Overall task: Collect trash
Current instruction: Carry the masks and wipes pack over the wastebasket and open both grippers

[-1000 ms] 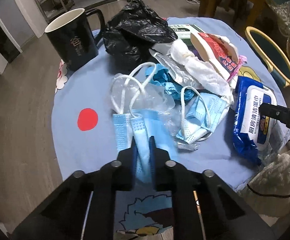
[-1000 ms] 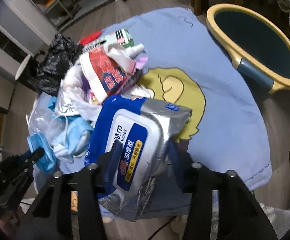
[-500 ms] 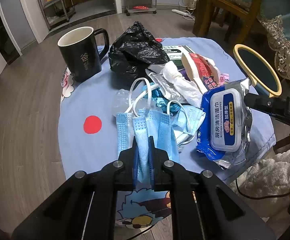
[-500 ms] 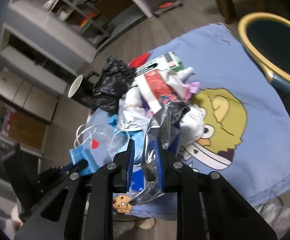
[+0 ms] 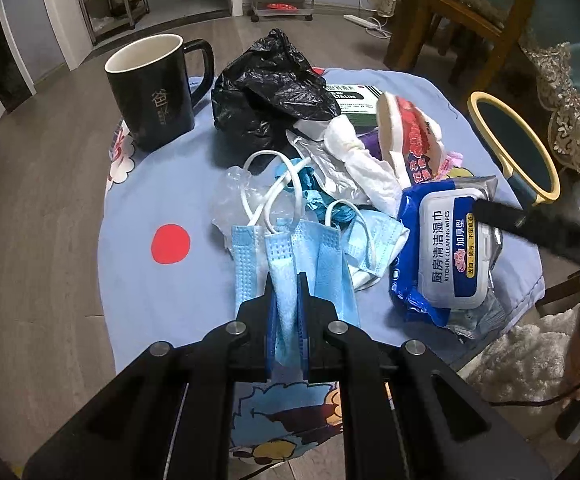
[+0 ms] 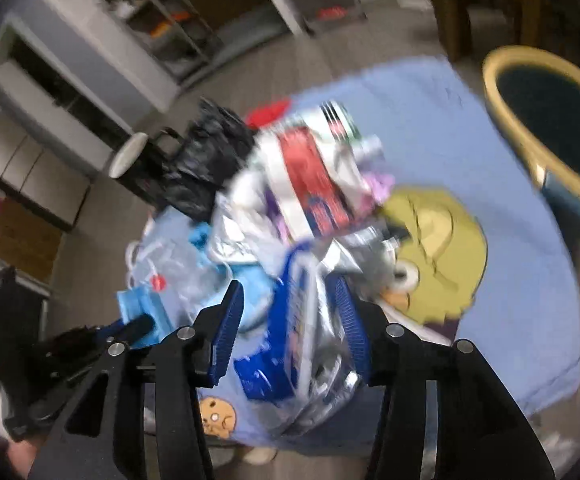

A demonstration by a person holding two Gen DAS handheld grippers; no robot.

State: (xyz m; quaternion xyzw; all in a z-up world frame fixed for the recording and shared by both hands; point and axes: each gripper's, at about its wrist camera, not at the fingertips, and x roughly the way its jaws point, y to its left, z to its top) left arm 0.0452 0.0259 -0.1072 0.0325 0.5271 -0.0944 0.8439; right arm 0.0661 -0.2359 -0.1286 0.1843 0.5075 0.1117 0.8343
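At the far left of the left wrist view, a black mug (image 5: pixel 152 90) stands upright on the surface (image 5: pixel 162 292), which is covered by a light blue cloth with a red dot and cartoon prints. To the right of the mug lies a crumpled black plastic bag (image 5: pixel 268 88).

In front of the bag is the heap of trash. The left hand-held gripper (image 5: pixel 286 300) is closed on a blue face mask (image 5: pixel 286 264); the mask is pinched between the two fingers and its white ear loops point away toward the bag. A clear plastic wrapper (image 5: pixel 234 204) lies under the loops, and a second mask (image 5: pixel 374 240) rests just beside the first, on its right. Behind it are a white crumpled tissue (image 5: pixel 364 160) and a red and white package (image 5: pixel 408 136), with a green and white box (image 5: pixel 350 94) near the bag.

Further right lies a blue pack of wet wipes (image 5: pixel 446 248), with its white lid facing up. The right hand-held gripper (image 6: pixel 294 316) has its fingers apart, one on each side of the pack (image 6: pixel 298 328); this view is blurred, so I cannot tell if they touch it.

At the far right, off the surface, a yellow-rimmed bin (image 5: pixel 510 148) stands.
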